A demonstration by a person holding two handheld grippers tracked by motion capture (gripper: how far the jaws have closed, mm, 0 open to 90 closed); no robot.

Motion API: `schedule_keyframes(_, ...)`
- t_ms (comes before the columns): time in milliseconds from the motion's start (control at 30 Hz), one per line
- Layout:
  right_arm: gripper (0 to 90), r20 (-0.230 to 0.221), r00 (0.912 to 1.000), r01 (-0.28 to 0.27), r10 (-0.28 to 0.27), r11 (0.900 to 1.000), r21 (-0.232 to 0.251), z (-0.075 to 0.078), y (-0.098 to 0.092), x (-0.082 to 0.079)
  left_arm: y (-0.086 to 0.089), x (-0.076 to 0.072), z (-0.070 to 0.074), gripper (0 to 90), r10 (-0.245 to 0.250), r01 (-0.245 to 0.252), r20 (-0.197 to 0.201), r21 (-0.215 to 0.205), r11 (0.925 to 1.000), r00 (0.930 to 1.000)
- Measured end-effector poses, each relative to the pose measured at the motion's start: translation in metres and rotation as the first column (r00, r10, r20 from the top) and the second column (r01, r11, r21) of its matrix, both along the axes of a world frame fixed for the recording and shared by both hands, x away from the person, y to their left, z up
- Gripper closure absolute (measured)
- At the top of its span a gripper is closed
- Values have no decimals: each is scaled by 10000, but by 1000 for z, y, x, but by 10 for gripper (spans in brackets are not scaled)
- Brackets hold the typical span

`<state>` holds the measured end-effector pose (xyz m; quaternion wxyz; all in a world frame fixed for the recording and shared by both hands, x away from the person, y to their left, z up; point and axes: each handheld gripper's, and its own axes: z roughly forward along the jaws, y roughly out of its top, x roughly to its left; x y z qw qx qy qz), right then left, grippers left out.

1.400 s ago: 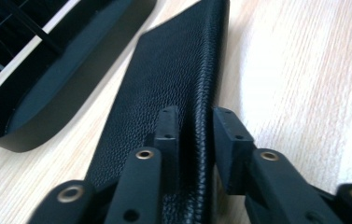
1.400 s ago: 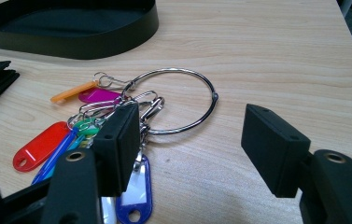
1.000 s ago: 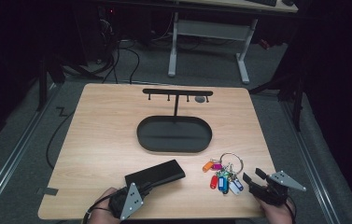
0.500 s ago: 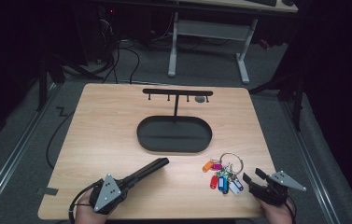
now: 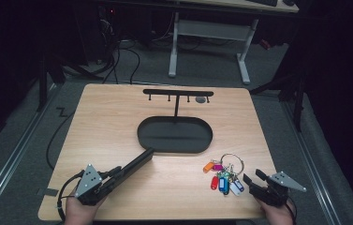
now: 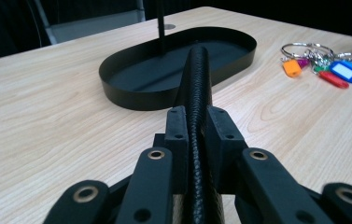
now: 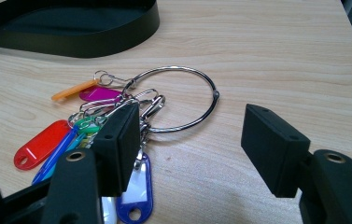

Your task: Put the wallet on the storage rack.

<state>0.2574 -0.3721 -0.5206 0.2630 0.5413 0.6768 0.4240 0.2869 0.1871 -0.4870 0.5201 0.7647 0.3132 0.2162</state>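
A black leather wallet (image 5: 134,165) juts edge-up from my left gripper (image 5: 113,176), which is shut on it at the table's front left. In the left gripper view the wallet (image 6: 197,74) runs from between the pads (image 6: 178,135) toward the black oval tray (image 6: 131,95). The jaws have just eased open a little, with the wallet still pinched. A bunch of coloured key tags (image 5: 223,176) on a metal ring (image 7: 197,93) lies at the front right. My right gripper (image 5: 253,177) stands open just behind it; its left jaw hangs over the tags (image 7: 43,142).
The oval tray (image 5: 139,133) sits mid-table, with a black T-shaped hook stand (image 5: 178,93) rising from its far side. A small grey disc (image 5: 201,99) lies by the stand. Bare wood lies between the two grippers. A desk frame and cables stand beyond the far edge.
My left gripper has moved left along the front edge and rolled, turning the wallet from flat to edge-up. The right gripper and keys have stayed put.
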Motion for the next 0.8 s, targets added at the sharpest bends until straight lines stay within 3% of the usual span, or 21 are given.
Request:
schedule_keyframes(133,378,-37,10000,-8,8,10000,19,0,1,0,3,2,-2,782,92,-92,17,-188,9998,10000)
schedule_keyframes(500,380,-77,10000,-57,57,10000,-41,-1,1,1,6,2,-3,737,180,-178,49,-214,9996,9998)
schedule_keyframes(800,380,-93,9999,-82,81,10000,-42,-1,1,1,1,4,-9,663,287,-271,-246,615,9977,9993)
